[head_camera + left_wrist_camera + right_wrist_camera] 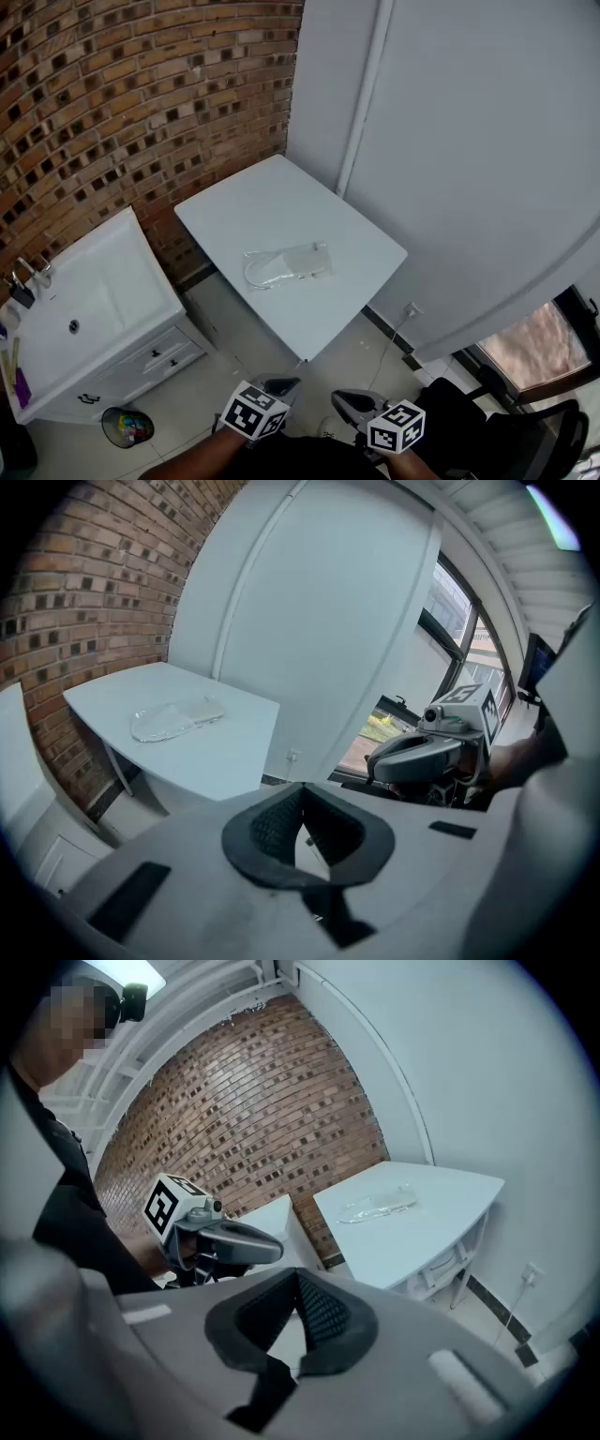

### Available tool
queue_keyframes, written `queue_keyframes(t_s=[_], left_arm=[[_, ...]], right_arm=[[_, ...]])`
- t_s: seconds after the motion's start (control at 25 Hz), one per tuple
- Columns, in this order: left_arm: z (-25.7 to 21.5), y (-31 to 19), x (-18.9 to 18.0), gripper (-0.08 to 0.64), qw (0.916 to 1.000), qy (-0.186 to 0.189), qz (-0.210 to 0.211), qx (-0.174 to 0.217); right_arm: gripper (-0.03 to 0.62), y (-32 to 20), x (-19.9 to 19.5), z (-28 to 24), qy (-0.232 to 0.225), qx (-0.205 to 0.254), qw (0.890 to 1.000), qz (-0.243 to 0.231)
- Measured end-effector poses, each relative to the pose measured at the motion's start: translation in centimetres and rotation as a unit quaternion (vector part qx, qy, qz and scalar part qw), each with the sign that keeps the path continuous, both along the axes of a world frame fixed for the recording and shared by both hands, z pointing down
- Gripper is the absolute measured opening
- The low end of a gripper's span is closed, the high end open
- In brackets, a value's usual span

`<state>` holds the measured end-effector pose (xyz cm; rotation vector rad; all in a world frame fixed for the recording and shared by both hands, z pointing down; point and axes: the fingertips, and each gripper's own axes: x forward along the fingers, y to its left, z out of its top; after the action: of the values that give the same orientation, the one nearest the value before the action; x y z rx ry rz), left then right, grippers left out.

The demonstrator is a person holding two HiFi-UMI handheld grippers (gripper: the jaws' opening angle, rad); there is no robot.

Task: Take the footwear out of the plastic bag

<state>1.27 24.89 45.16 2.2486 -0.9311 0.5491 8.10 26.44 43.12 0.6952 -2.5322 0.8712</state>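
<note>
Left gripper [281, 386]: jaws fully together, nothing between them. Right gripper [349, 401]: same condition, closed and empty. Both are held side by side off the table, short of the tabletop's [272, 206] near corner and well apart from any task item.

The plastic bag [272, 267] lies flat around the middle of the tabletop, set slightly toward the near-left edge. It is clear, and a pale item of footwear [298, 262] shows inside it. The type cannot be confirmed at this range.

Bearing: the bag lies ahead of both grippers and below their line, beyond the near corner. In the head view it sits almost straight ahead of the left gripper and ahead-left of the right one. Judgement: the left gripper is marginally nearer.

Long axis: the bag runs crosswise to the line of approach, roughly parallel to the near-left edge. Its rounded end points toward the left corner and its squarer end toward the right corner. Which end is the opening cannot be determined.

Judgement: extraction has not begun. Both sets of jaws must open before either can take hold, and each gripper will likely take one end.
</note>
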Motion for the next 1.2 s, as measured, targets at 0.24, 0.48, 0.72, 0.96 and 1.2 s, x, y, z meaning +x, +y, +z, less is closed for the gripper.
queue_keyframes(t_s=[0.24, 0.48, 0.72, 0.96, 1.2], left_arm=[[1.2, -0.3, -5.6, 0.006, 0.9999, -0.002, -0.015, -0.004], [2.3, -1.2, -8.9, 0.006, 0.9998, -0.008, -0.017, -0.011], [2.6, -3.7, -8.2, 0.006, 1.0, -0.004, -0.002, -0.009], [2.9, -7.2, -7.3, 0.006, 0.9997, -0.019, -0.006, -0.015], [2.2, -12.2, -5.6, 0.006, 0.9988, -0.038, -0.029, -0.013]], right_arm=[[0.003, -0.9, -5.4, 0.3, 0.013, 0.012, 1.0, -0.012], [0.003, -1.4, -7.7, 0.7, 0.035, 0.016, 0.999, -0.015], [0.003, -4.9, -6.8, 1.1, 0.034, 0.015, 0.999, 0.028], [0.003, -8.6, -6.1, 1.6, 0.027, 0.014, 0.999, 0.013], [0.003, -15.0, -4.2, 0.8, 0.011, 0.026, 1.0, -0.006]])
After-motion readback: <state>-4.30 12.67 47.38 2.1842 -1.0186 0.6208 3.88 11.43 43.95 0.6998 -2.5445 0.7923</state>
